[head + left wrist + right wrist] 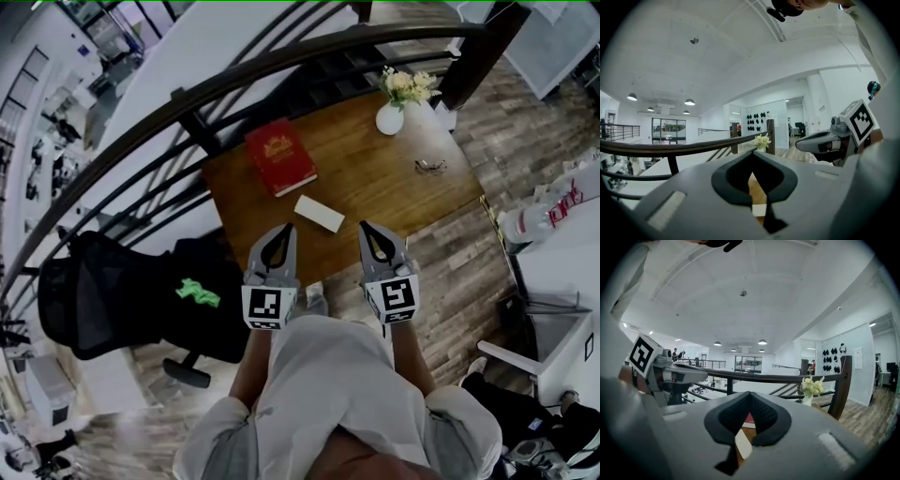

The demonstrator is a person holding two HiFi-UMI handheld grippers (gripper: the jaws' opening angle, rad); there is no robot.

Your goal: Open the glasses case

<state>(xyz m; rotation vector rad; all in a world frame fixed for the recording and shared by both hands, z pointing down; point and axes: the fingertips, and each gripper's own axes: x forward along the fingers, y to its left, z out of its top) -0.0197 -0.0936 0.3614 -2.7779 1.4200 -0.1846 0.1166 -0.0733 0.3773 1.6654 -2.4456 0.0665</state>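
Left gripper, right gripper: grey shells, with black pads lining a teardrop gap between the jaws. Behind each claw, a white cube with black square markers. Person wears a pale grey short-sleeved shirt.

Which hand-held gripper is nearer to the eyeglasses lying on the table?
Right. The right hand-held gripper has the eyeglasses ahead and to its right; the left hand-held gripper is farther left, on the other side of the white case.
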